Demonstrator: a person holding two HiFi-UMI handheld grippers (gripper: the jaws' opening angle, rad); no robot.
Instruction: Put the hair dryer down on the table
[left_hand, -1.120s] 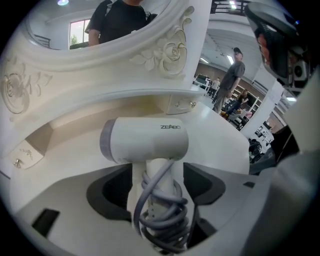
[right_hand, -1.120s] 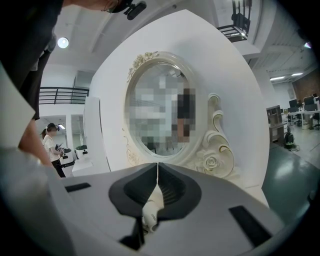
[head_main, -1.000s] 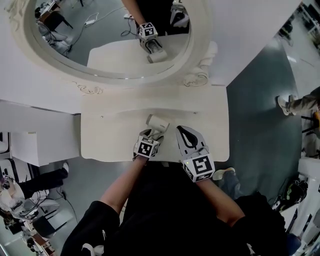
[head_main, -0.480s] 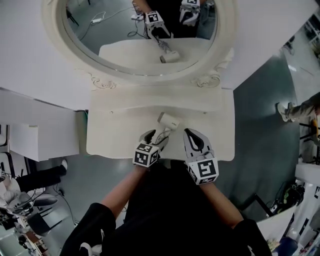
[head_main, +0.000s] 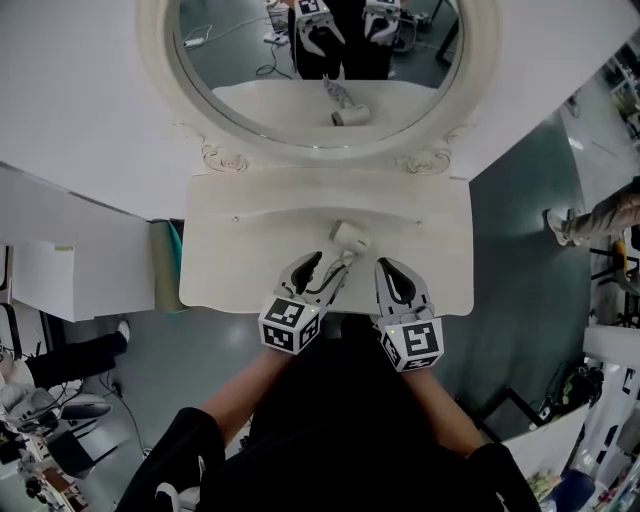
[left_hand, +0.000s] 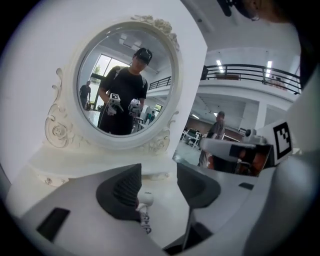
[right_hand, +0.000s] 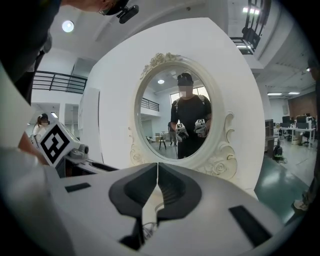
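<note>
Cream worktop (head_main: 232, 255), a dressing-table top with a curved, moulded front edge, stands on a grey floor (head_main: 520, 240). One thing lies on it: a white hair dryer (head_main: 348, 237), on its side near the middle. Its handle points toward the front edge, and a coiled cord (left_hand: 145, 223) runs off the handle end. At the back edge an oval mirror (head_main: 318, 60) rises in an ornate cream frame (head_main: 222, 158).

The left gripper (head_main: 322, 268) has backed off the hair dryer (head_main: 349, 237), jaws closing.
</note>
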